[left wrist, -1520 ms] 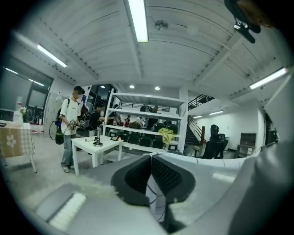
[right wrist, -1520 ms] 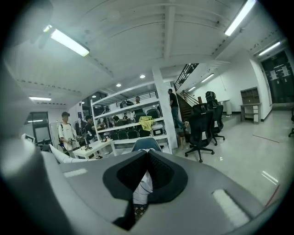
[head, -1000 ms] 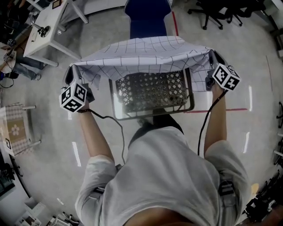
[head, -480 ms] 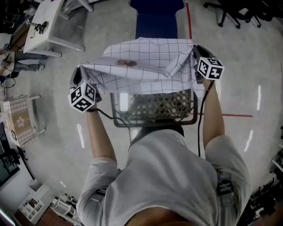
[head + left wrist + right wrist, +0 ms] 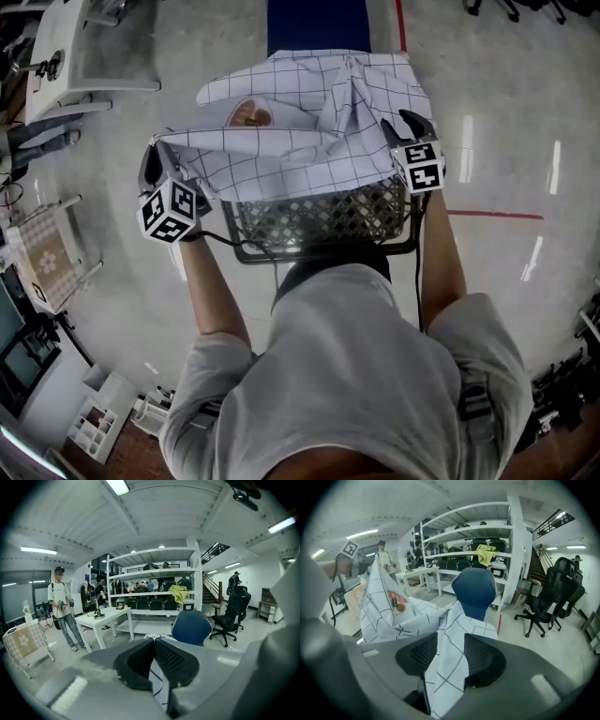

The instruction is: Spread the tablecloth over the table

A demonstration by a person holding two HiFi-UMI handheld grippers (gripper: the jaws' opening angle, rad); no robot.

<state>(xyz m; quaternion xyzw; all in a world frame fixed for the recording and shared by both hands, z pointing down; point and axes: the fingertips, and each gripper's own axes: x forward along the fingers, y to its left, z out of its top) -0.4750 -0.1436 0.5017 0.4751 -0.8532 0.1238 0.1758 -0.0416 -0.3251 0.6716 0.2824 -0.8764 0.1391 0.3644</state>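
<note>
The left gripper (image 5: pixel 153 665) pinches a corner of the white, black-checked fabric tablecloth (image 5: pixel 300 150), just off the left edge of the dark-framed, lattice-topped counter (image 5: pixel 319 223). The cloth lies rumpled over the far side, its near edge running left to right, and the lattice nearest the person is bare. The right gripper (image 5: pixel 449 659) has just been opening; its jaws are spread, with cloth loose between them. I'd say the left corner goes down next.

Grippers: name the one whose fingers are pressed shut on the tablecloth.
The left gripper: its fingers pinch the tablecloth edge tightly. The right gripper has just been opening its fingers, which stand apart with the tablecloth hanging loose between them.
</note>
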